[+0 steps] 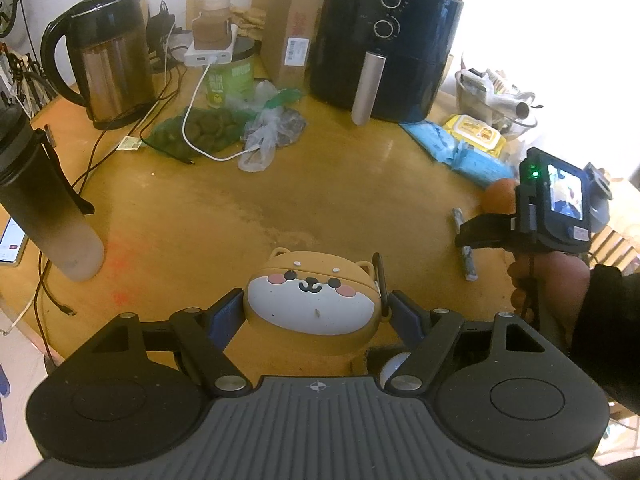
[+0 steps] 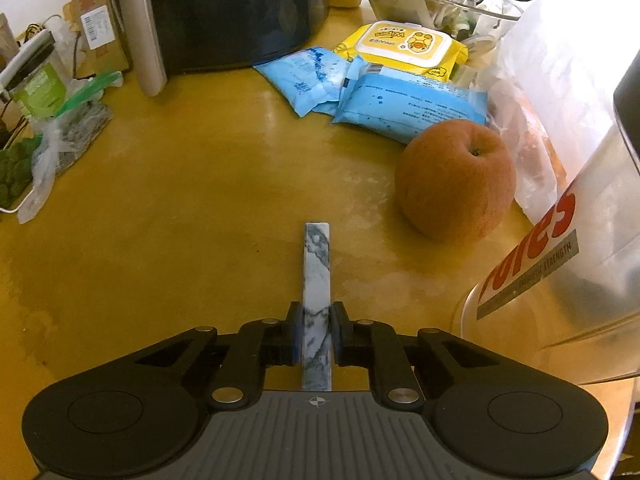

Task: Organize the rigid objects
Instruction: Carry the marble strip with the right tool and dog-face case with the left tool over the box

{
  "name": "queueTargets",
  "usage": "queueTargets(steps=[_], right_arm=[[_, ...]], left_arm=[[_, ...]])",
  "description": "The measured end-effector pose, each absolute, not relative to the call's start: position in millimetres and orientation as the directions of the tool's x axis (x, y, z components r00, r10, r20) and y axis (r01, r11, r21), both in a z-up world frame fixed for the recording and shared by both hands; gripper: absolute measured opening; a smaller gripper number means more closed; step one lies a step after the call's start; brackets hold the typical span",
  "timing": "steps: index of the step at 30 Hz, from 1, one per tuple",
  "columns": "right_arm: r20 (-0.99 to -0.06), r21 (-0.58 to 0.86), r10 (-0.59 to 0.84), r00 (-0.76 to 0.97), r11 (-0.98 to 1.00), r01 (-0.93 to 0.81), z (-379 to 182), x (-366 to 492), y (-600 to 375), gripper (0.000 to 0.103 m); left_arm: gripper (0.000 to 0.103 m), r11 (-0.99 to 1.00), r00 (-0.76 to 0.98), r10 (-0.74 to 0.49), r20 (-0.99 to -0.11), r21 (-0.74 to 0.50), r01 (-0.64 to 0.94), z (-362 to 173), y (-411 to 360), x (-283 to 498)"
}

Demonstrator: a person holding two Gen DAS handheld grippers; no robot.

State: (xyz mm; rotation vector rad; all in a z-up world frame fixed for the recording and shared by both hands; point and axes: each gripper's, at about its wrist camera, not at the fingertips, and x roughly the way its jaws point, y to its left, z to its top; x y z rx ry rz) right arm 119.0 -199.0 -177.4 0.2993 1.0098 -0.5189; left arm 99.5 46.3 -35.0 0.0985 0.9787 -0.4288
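Observation:
A tan and white dog-face case (image 1: 314,294) sits between the two fingers of my left gripper (image 1: 316,312), which is shut on its sides low over the yellow table (image 1: 320,200). My right gripper (image 2: 317,322) is shut on a marble-patterned stick (image 2: 317,280) that points forward along the table. In the left wrist view the right gripper (image 1: 464,236) is at the right edge with the stick (image 1: 466,258) under it. An orange-brown apple (image 2: 456,182) lies just ahead and right of the stick.
A black air fryer (image 1: 384,40), a kettle (image 1: 104,60), a cardboard box (image 1: 294,20) and a green jar (image 1: 230,76) stand at the back. Blue and yellow wipes packs (image 2: 396,76), plastic bags (image 1: 264,128), cables (image 1: 192,136), a dark bottle (image 1: 44,200) and a metal can (image 2: 560,280) ring the table.

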Motion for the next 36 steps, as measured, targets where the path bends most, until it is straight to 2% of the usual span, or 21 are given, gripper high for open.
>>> queueTargets(steps=[10,20,36], right_arm=[[-0.848,0.043,-0.208,0.487,0.890,0.455,-148,102,-186,0.017],[-0.838,0.003,-0.223,0.498,0.911,0.413,-111,69,-167,0.017],[-0.830,-0.014,-0.217,0.514,0.929,0.370,-80,17,-153,0.017]], left_arm=[[0.077,0.899,0.467,-0.326,-0.822,-0.117,0.422,-36,35,92],[0.077,0.885,0.456,-0.338,-0.823,-0.114,0.451,-34,22,85],[0.077,0.863,0.428,-0.356,-0.831,-0.116,0.492,-35,5,70]])
